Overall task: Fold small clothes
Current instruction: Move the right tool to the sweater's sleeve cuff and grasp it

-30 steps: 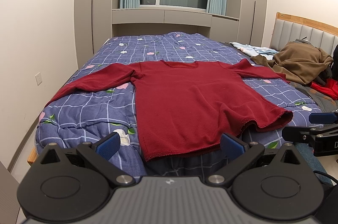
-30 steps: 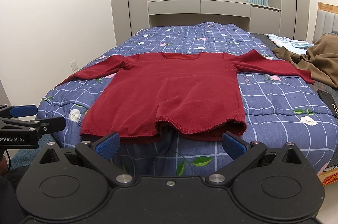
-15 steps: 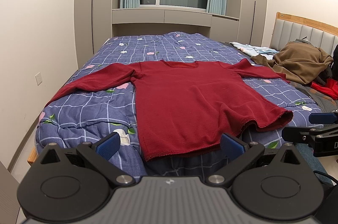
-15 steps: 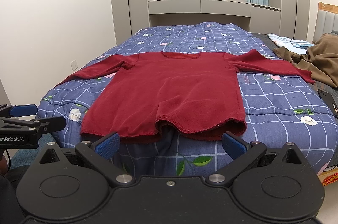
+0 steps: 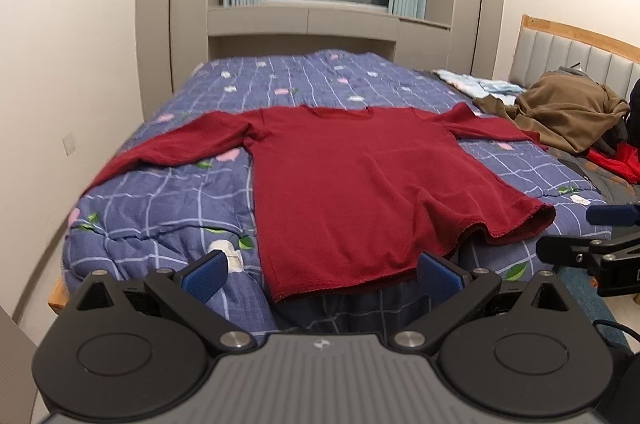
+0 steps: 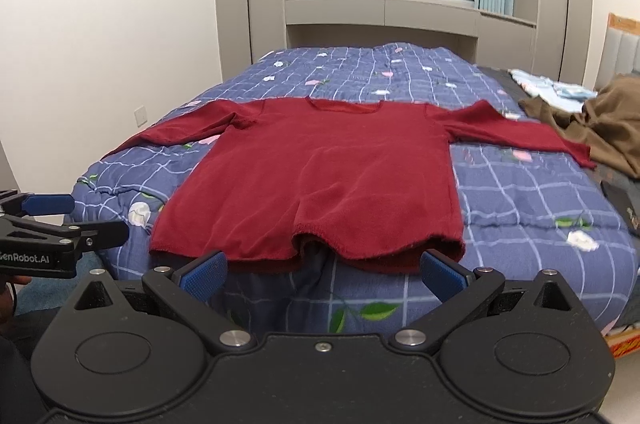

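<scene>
Risk: with the fingers of left gripper (image 5: 322,270) and right gripper (image 6: 322,272) both spread wide and empty, the red sweater (image 6: 320,180), flat on the bed (image 6: 520,208) at 12 o'clock, apparently overhangs the edge, so a single-layer hem pinch could drag it off.

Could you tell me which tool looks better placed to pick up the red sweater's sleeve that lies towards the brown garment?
Probably the right tool. It is open, and that sleeve of the red knitted sweater lies to its right; the left tool, also open, stands nearer the opposite sleeve.
</scene>
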